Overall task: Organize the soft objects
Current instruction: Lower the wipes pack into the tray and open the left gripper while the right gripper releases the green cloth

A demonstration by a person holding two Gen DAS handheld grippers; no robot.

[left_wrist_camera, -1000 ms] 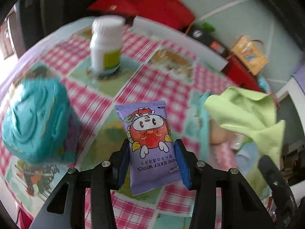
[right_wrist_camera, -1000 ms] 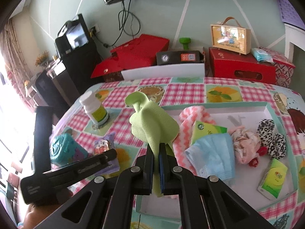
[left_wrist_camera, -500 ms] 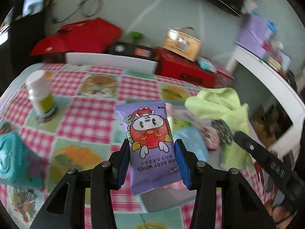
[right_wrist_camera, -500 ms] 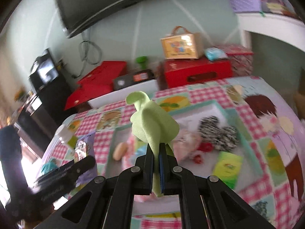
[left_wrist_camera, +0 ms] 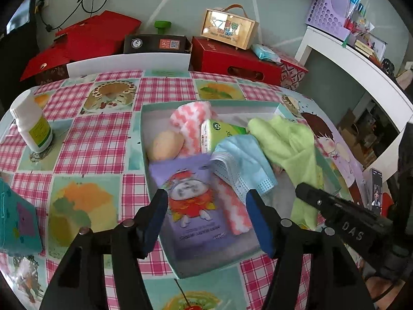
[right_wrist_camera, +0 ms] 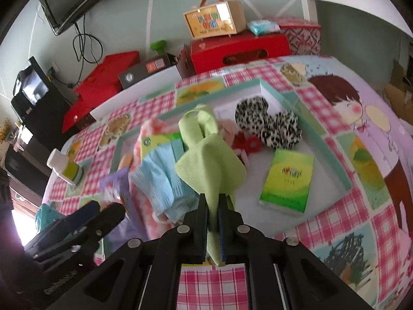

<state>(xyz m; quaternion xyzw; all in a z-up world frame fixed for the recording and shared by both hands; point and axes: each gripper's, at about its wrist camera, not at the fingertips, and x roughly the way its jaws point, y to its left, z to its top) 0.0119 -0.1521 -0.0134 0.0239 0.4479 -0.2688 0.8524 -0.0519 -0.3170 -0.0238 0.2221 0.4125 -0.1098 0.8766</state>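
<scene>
A purple baby-wipes pack (left_wrist_camera: 193, 206) lies in the front left corner of the shallow white tray (left_wrist_camera: 143, 134). My left gripper (left_wrist_camera: 206, 196) hovers over it, jaws opening, and the blue pads stand clear of the pack's sides. My right gripper (right_wrist_camera: 212, 204) is shut on a light green cloth (right_wrist_camera: 209, 165), jaws just starting to part with the cloth still pinched. The cloth hangs over the tray's middle and drapes onto a blue face mask (left_wrist_camera: 242, 165). From the left wrist view the green cloth (left_wrist_camera: 289, 142) covers the tray's right part.
The tray also holds a pink-white cloth (left_wrist_camera: 191, 121), a peach sponge (left_wrist_camera: 165, 146), green tissue packs (right_wrist_camera: 286, 183) and leopard scrunchies (right_wrist_camera: 268, 124). On the checked tablecloth stand a white bottle (left_wrist_camera: 31, 126) and a teal box (left_wrist_camera: 15, 222). Red boxes (left_wrist_camera: 232, 59) line the far edge.
Both grippers swung over the tray. The left jaws parted and the wipes pack dropped into the tray. The green cloth came down onto the tray's contents, still pinched in the right gripper.
</scene>
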